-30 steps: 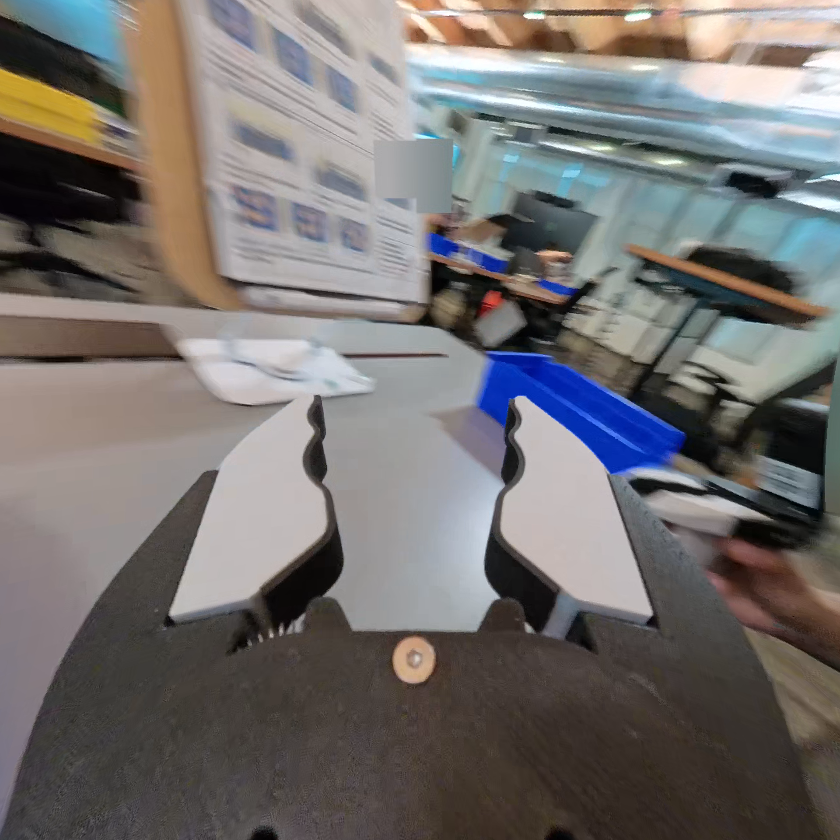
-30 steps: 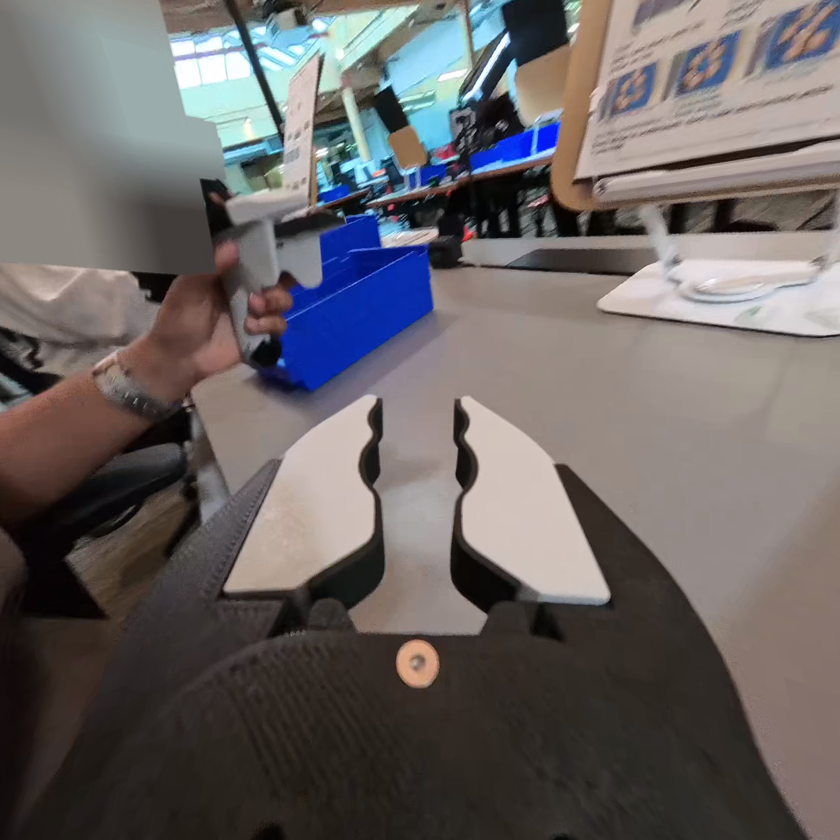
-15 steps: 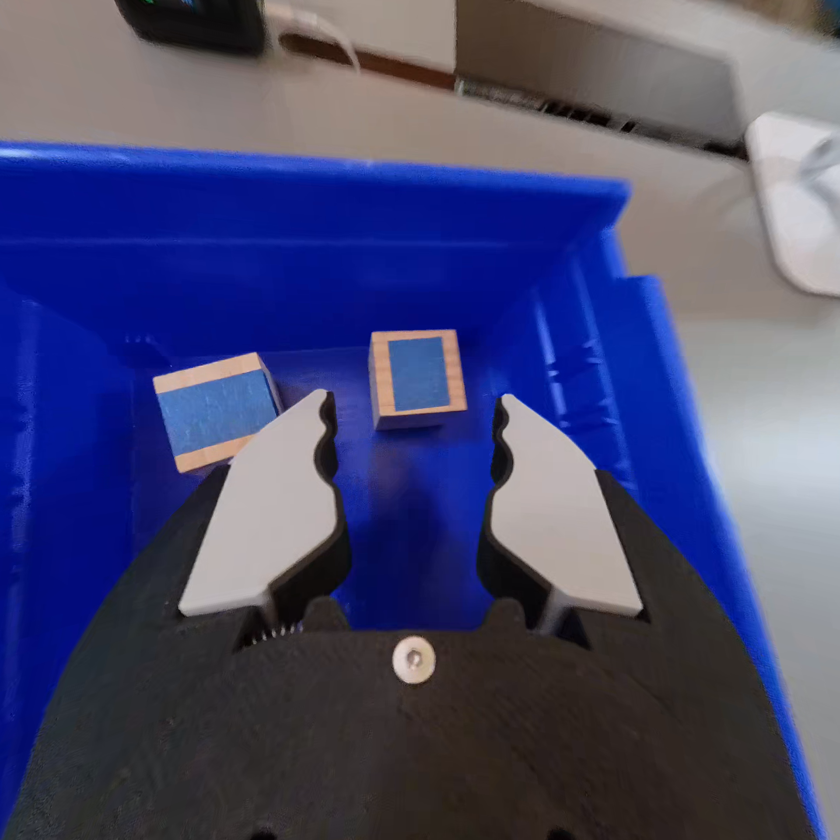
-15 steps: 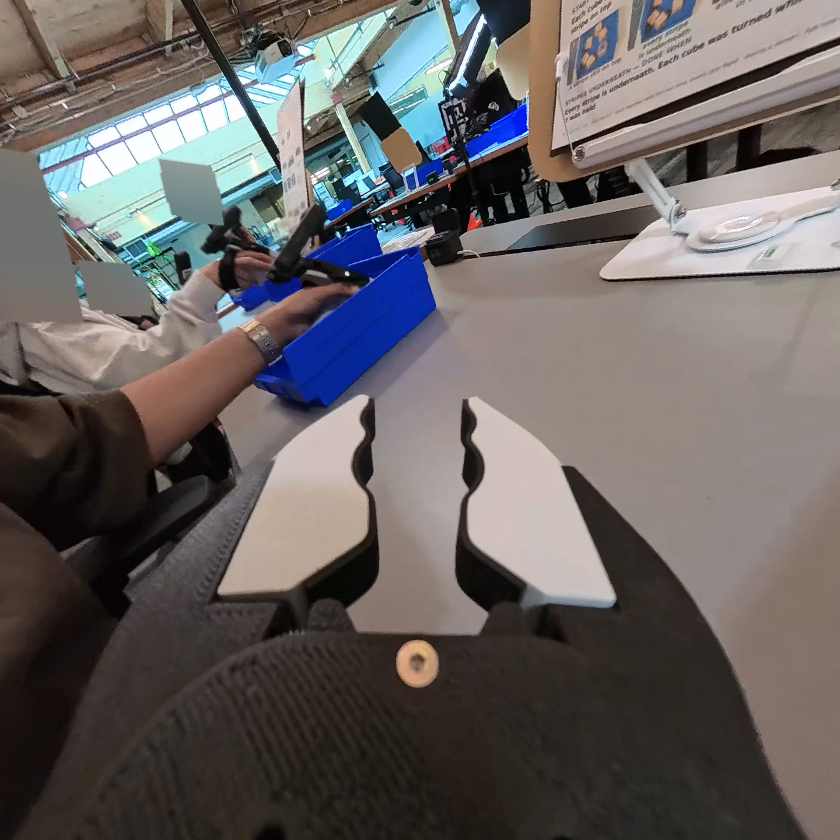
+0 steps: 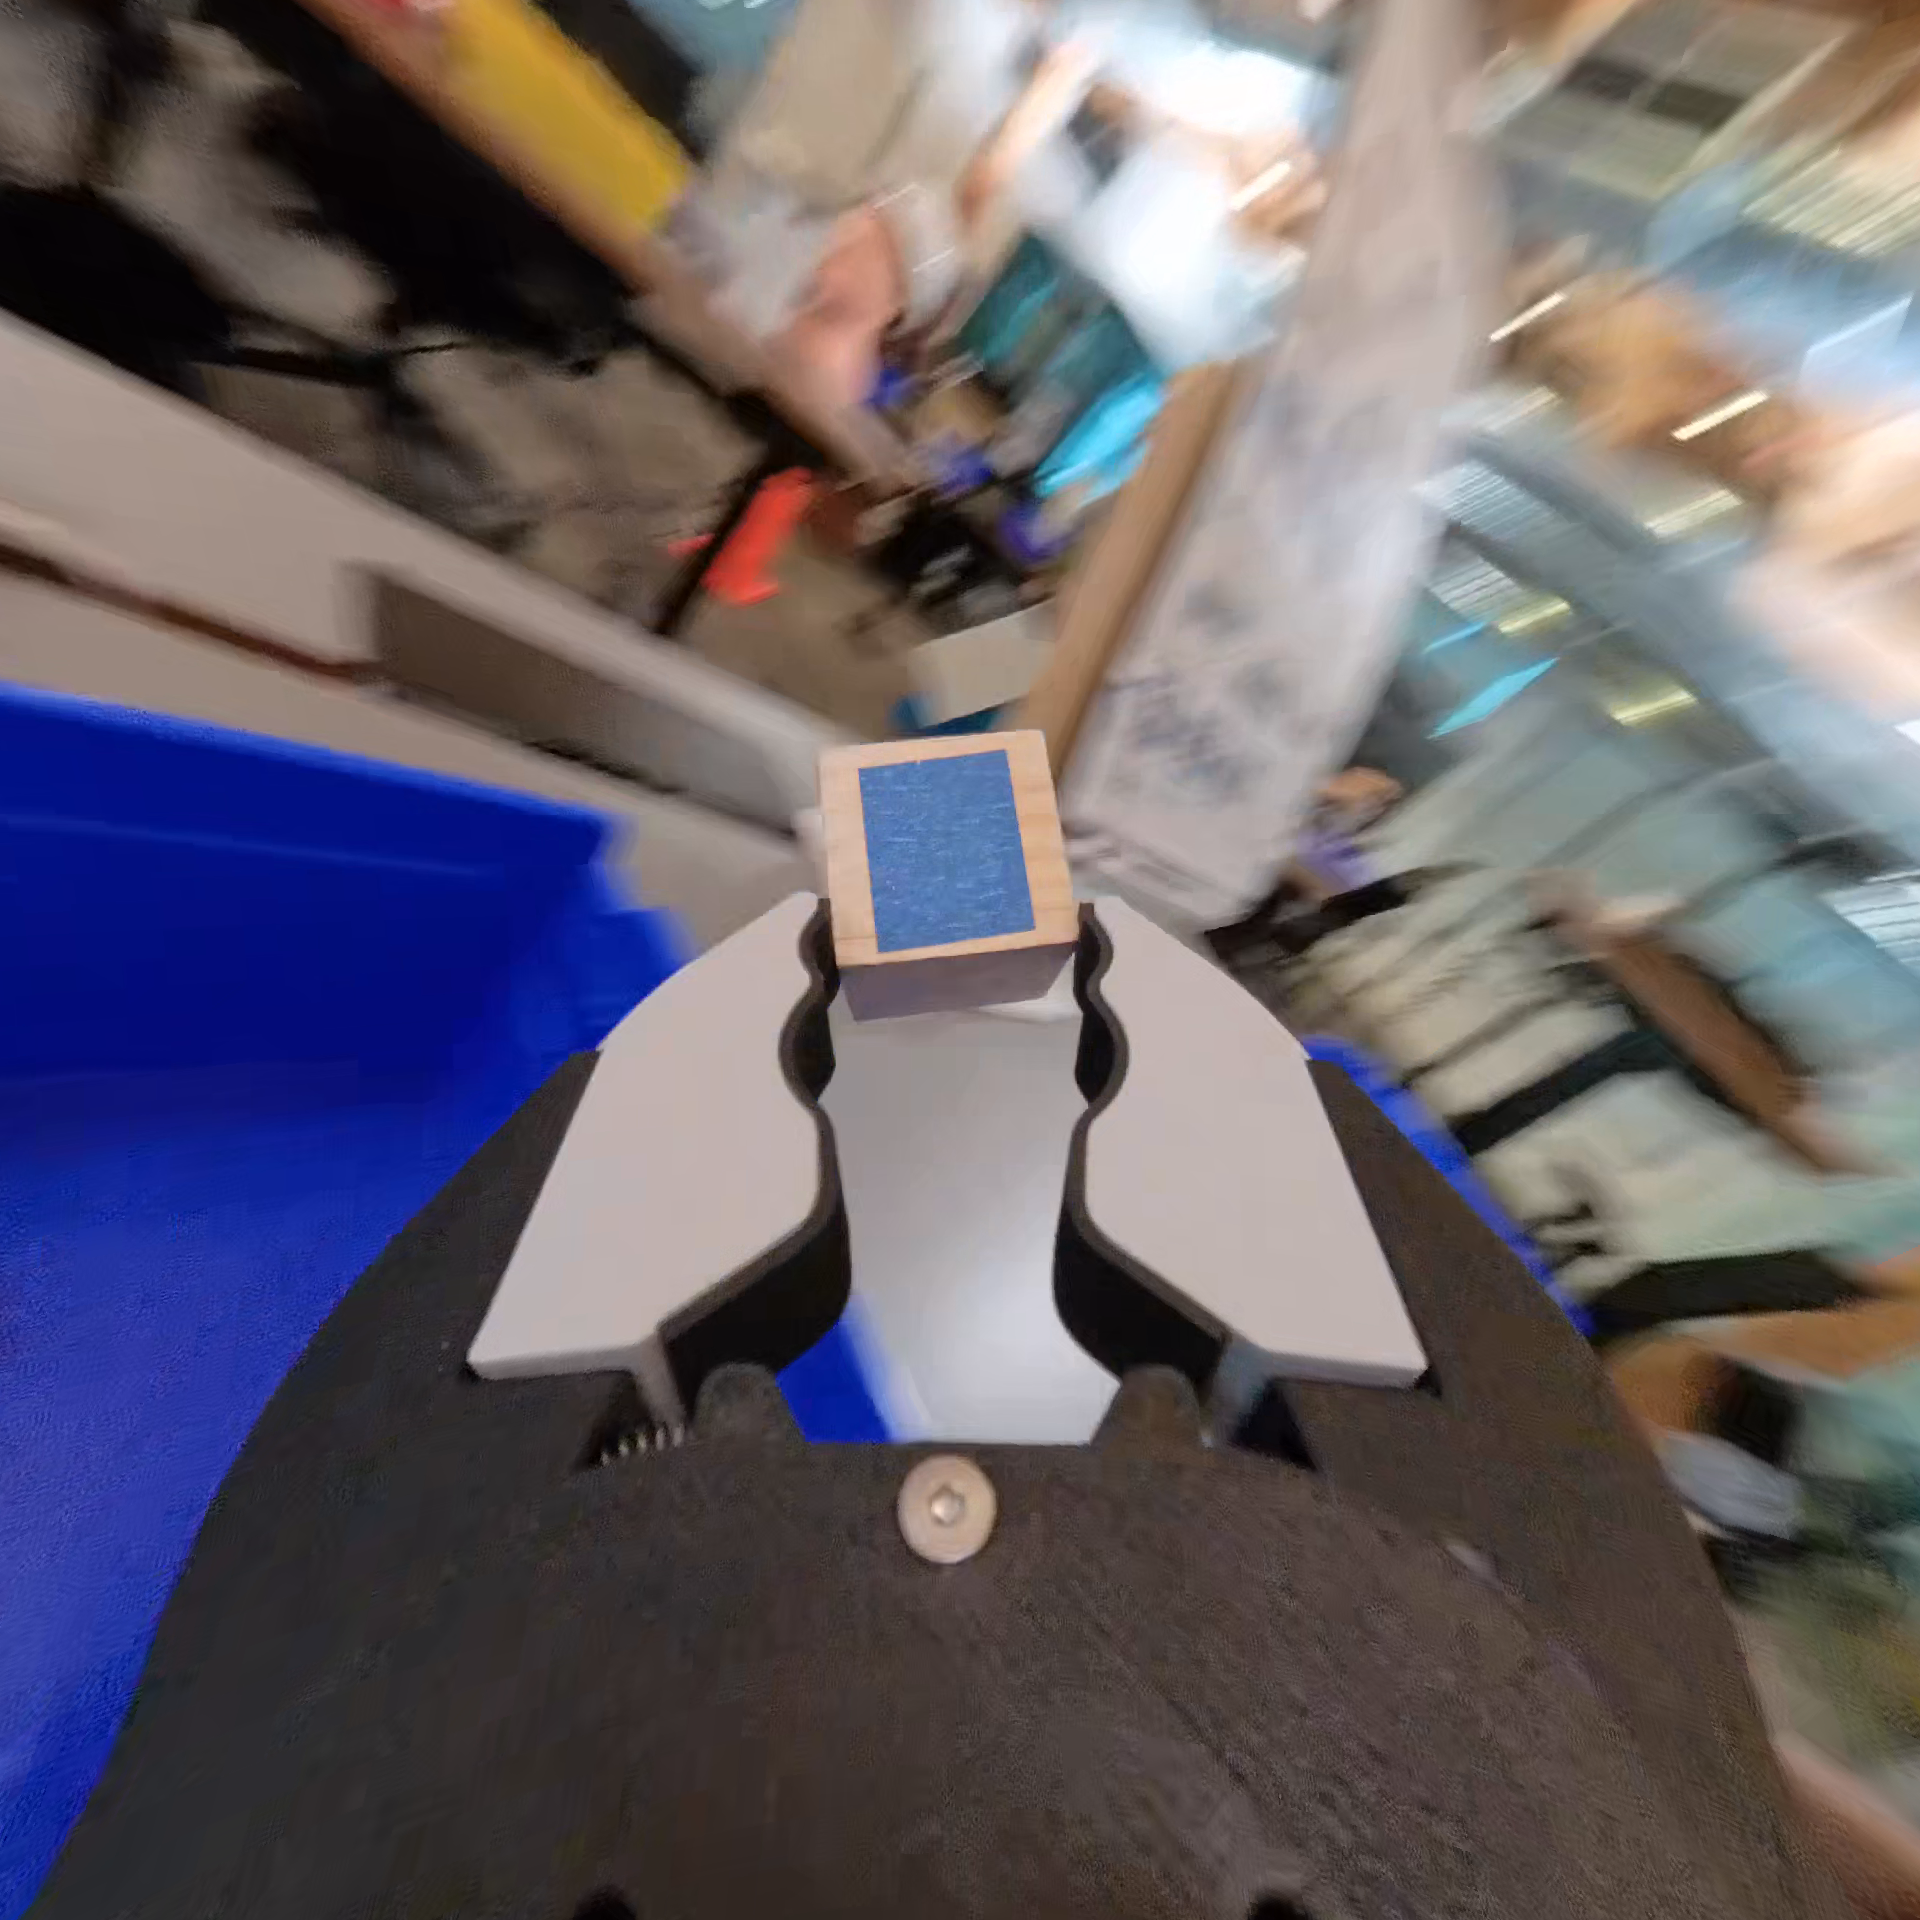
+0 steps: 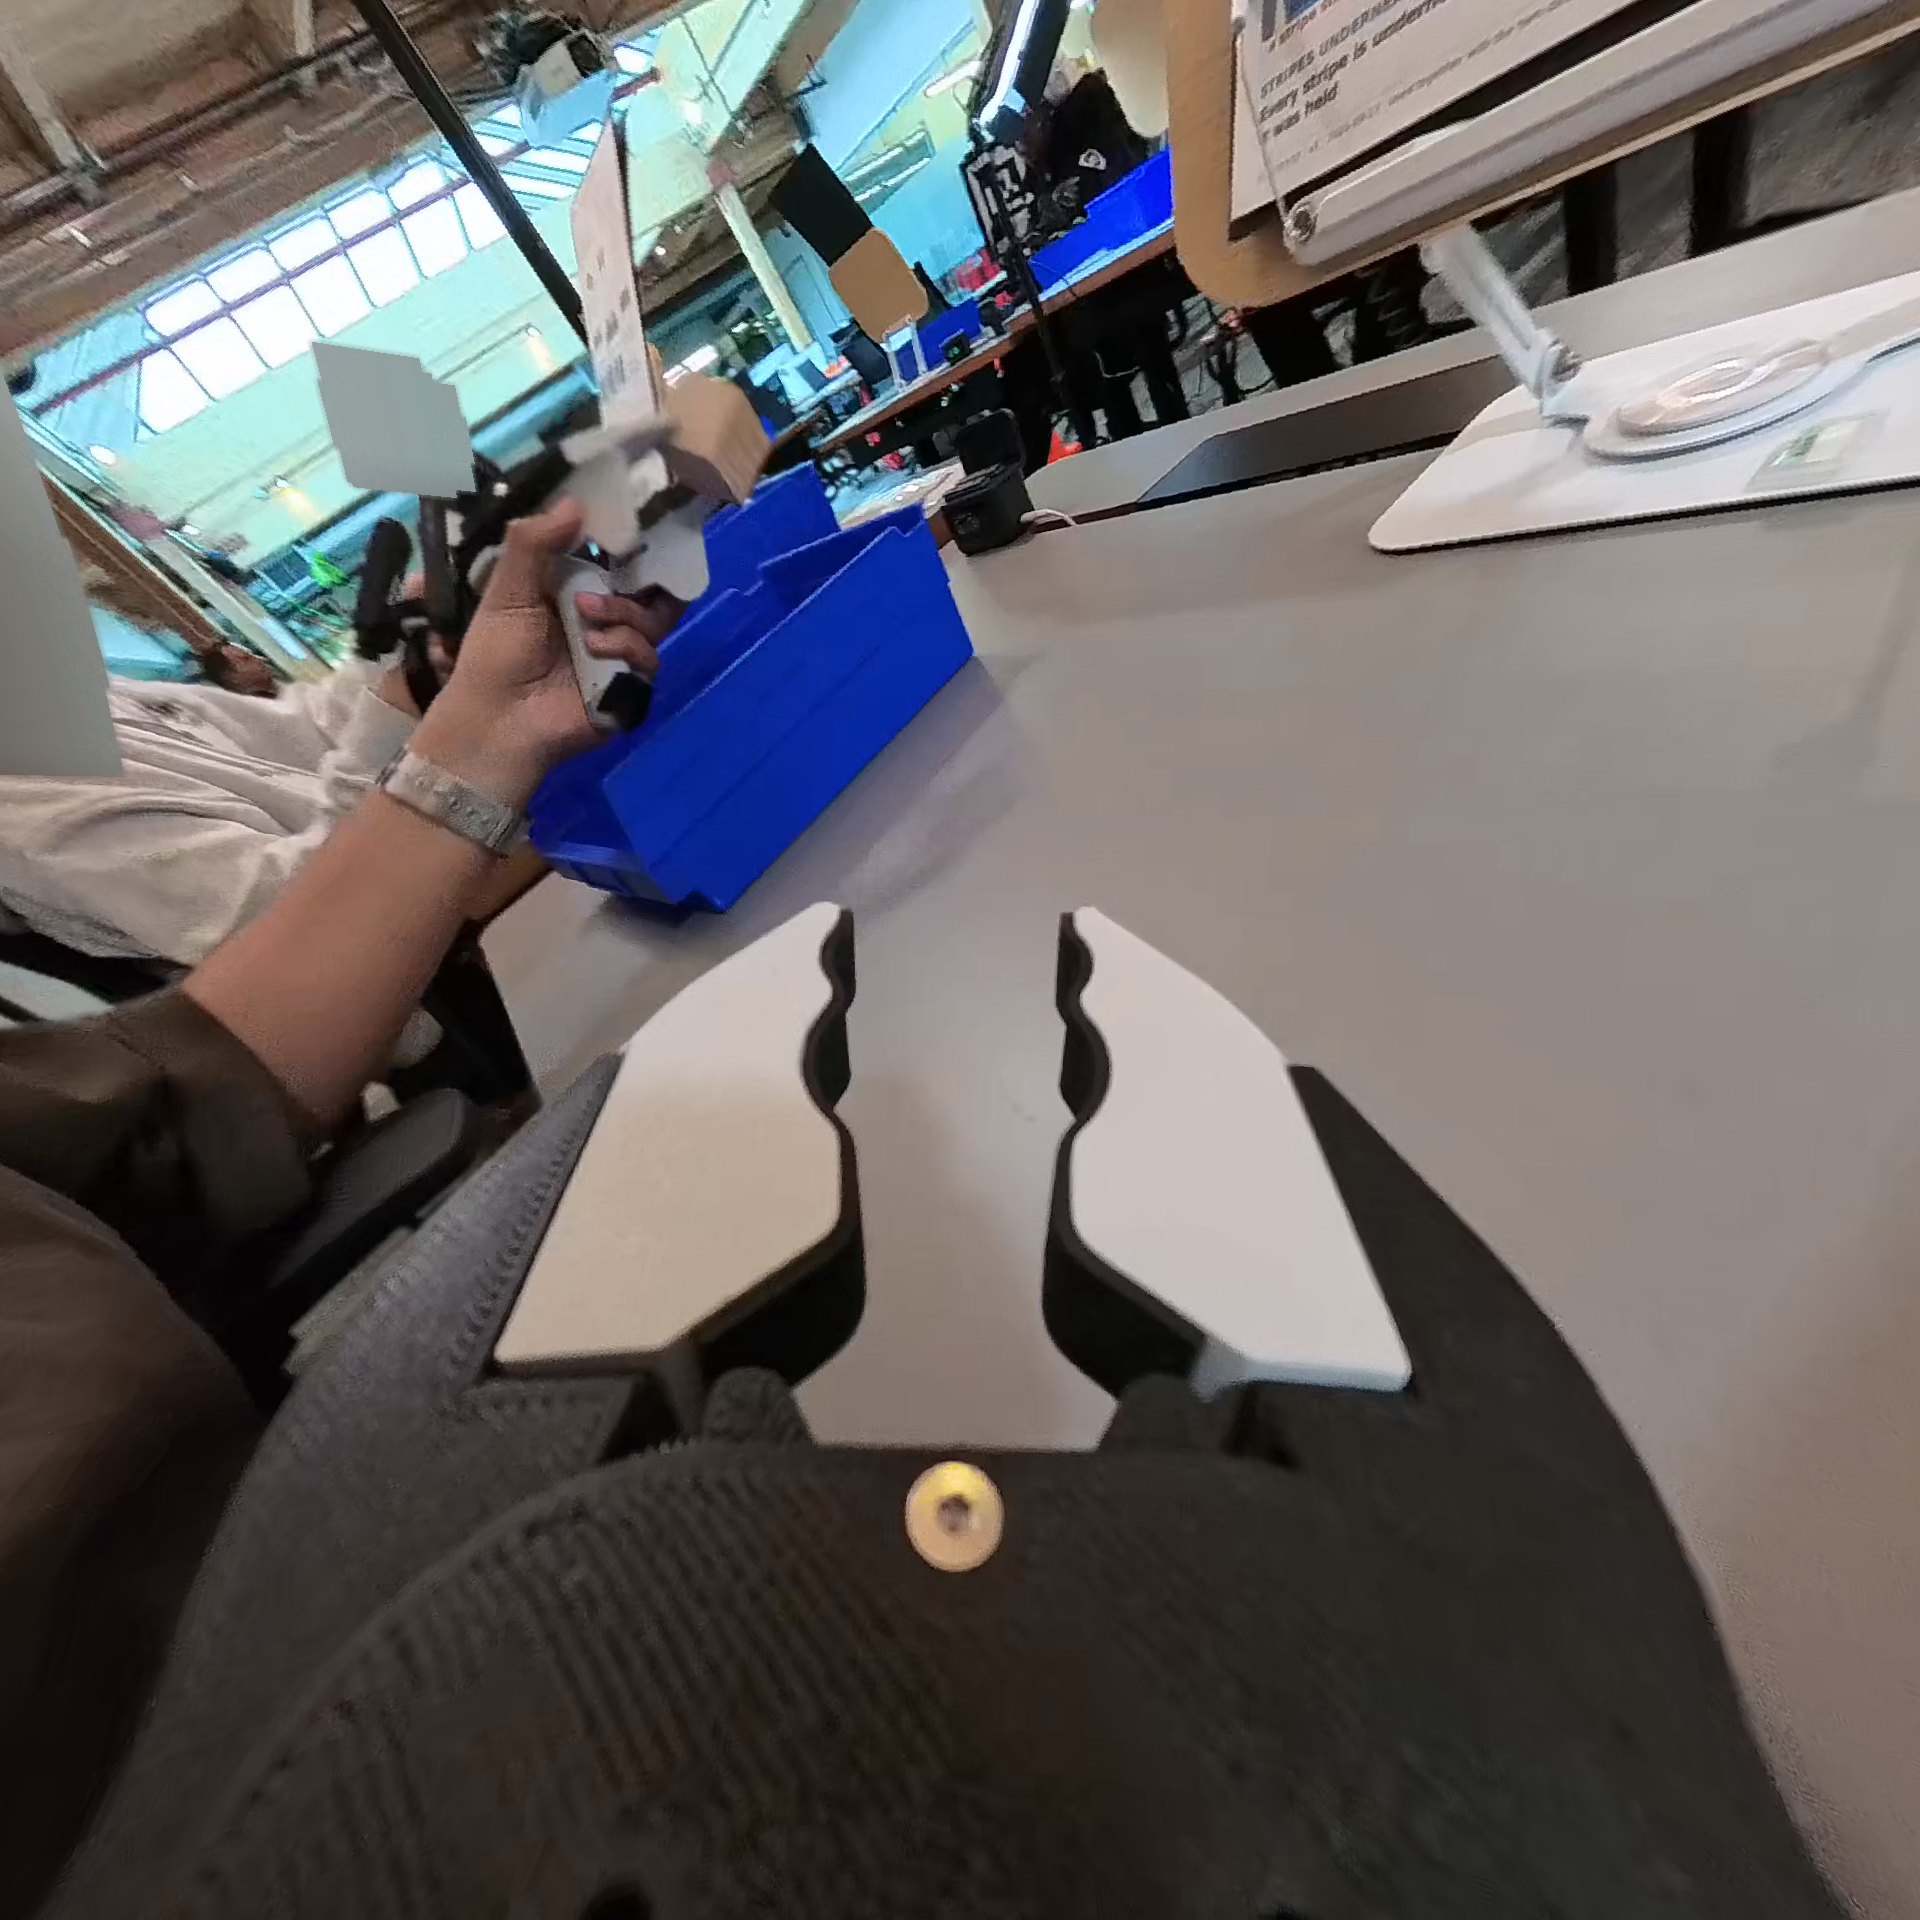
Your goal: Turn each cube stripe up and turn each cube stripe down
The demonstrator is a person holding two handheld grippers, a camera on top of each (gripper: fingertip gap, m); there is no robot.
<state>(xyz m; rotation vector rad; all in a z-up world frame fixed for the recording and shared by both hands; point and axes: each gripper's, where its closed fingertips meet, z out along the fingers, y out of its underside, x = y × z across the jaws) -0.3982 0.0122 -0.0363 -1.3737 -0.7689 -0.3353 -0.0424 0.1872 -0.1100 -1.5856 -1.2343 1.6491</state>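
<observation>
My left gripper (image 5: 951, 940) is shut on a wooden cube (image 5: 943, 868) at its fingertips, lifted above the blue bin (image 5: 260, 935). The cube's blue stripe faces the camera. The left wrist view is tilted and blurred. In the right wrist view, the left gripper (image 6: 634, 509) shows far off at the left, held in a hand above the blue bin (image 6: 769, 717); the cube is not clear there. My right gripper (image 6: 954, 935) is open and empty, low over the grey table (image 6: 1455, 831). Other cubes are out of sight.
A white stand base (image 6: 1662, 447) with a document board (image 6: 1455, 104) stands at the back right of the table. A small black device (image 6: 987, 499) with a cable sits behind the bin. A person's forearm (image 6: 343, 935) reaches in from the left.
My left gripper has shut on one cube in the bin and lifted it out, swinging up and tilting. My right gripper has stayed open over the table.
</observation>
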